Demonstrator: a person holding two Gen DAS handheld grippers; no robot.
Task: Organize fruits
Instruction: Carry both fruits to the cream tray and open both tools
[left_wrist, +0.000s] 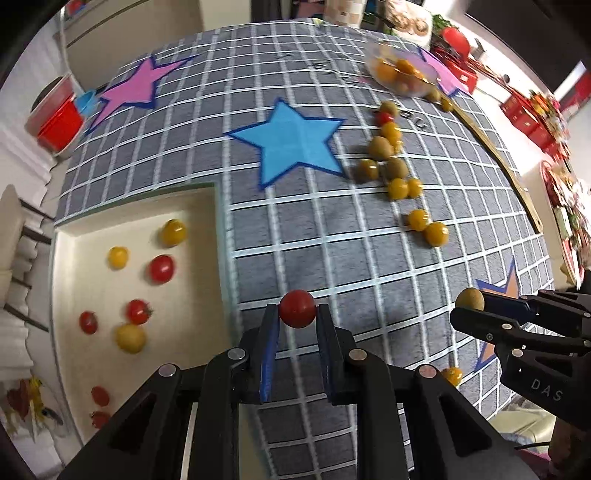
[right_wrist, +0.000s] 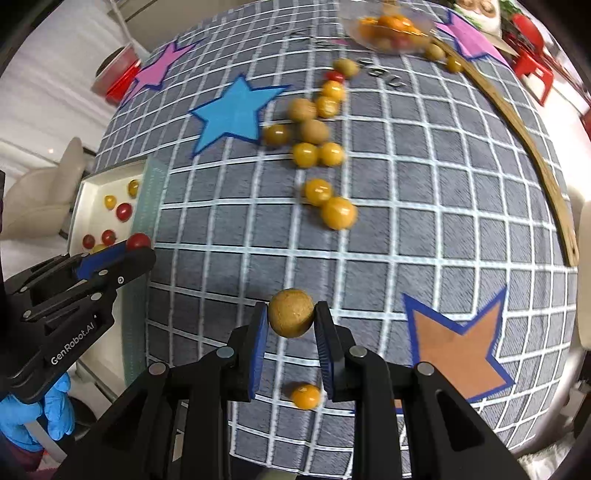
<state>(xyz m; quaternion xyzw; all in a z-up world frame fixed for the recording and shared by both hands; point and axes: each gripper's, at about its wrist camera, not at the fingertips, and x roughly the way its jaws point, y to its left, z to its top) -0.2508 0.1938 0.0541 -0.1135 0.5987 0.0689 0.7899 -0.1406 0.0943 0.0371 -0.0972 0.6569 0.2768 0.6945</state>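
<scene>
My left gripper is shut on a red cherry tomato, held above the checked cloth just right of a cream tray. That tray holds several red and yellow tomatoes. My right gripper is shut on a tan-brown round fruit, over the cloth near an orange star. A loose line of yellow and tan fruits runs up the cloth towards a clear bowl with more fruit. One yellow fruit lies under the right gripper. Each gripper shows in the other's view: right gripper, left gripper.
The cloth is grey with white grid lines and coloured stars. A wooden strip curves along its right side. A red container stands beyond the far left corner. A blue-gloved hand holds the left gripper.
</scene>
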